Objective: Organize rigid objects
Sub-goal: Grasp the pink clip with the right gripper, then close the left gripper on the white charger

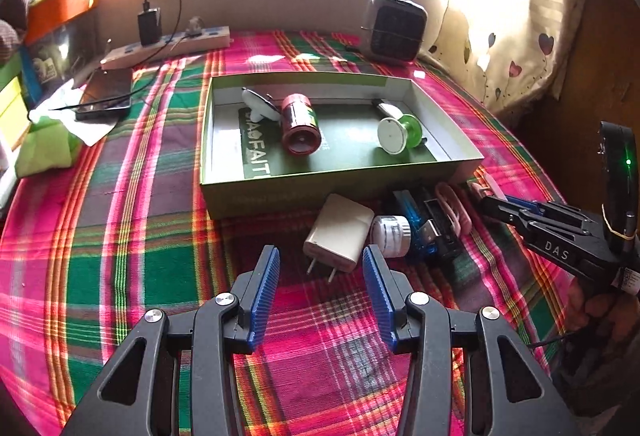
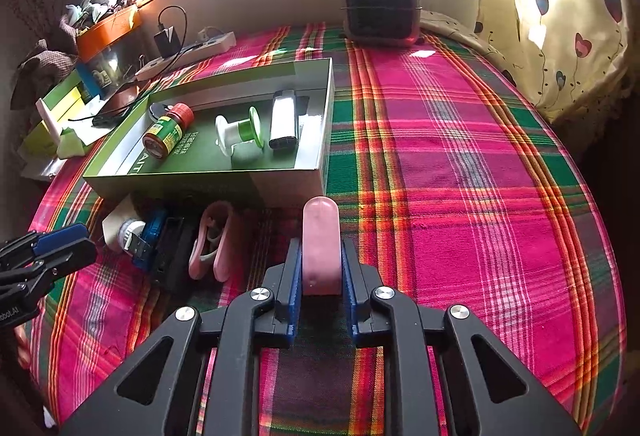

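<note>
Right tongs (image 2: 320,268) pinch the pink case (image 2: 321,236) just short of the box (image 2: 208,188) (three-odd items already inside); left tongs (image 1: 320,268) gape above the charger (image 1: 340,232), several pieces still outside.

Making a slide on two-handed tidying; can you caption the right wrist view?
Right gripper clamps a pink case near the green box, which already holds a red-capped bottle.
</note>
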`<act>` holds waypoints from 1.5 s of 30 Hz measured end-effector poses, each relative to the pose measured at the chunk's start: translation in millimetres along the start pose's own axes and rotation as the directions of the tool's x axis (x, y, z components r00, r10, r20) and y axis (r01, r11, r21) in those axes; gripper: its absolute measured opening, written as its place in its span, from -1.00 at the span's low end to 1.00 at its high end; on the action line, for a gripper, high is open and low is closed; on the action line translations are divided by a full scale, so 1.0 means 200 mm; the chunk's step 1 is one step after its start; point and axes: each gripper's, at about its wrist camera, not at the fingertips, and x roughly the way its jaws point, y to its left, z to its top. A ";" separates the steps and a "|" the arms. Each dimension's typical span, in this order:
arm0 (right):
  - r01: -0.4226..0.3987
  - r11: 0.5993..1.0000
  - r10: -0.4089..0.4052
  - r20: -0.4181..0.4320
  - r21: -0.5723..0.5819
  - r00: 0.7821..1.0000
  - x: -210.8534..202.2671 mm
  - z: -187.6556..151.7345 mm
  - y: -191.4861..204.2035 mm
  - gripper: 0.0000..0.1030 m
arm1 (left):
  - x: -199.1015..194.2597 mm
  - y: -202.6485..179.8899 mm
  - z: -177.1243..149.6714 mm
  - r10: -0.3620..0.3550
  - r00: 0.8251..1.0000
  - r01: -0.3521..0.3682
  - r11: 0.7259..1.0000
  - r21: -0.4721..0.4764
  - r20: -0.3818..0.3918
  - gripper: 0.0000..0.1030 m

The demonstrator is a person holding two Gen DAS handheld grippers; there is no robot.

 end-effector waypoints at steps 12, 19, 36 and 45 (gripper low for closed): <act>-0.009 1.000 0.009 -0.003 0.002 1.000 0.00 -0.01 0.00 -0.63 | 0.11 -0.02 0.06 -0.020 0.999 0.022 0.999 0.044 -0.034 -0.16; -0.016 1.000 0.016 -0.009 0.009 1.000 0.01 -0.01 -0.01 -0.63 | 0.16 -0.05 0.07 0.002 0.998 0.003 0.997 0.073 -0.058 -0.13; -0.027 1.000 0.028 -0.008 0.015 1.000 0.01 -0.01 -0.01 -0.63 | 0.18 -0.07 0.06 0.051 0.998 -0.048 0.995 0.085 -0.032 -0.14; -0.032 0.999 0.032 -0.008 0.016 0.999 0.00 -0.01 -0.02 -0.63 | 0.17 -0.06 0.04 0.075 0.997 -0.073 0.995 0.071 -0.016 -0.37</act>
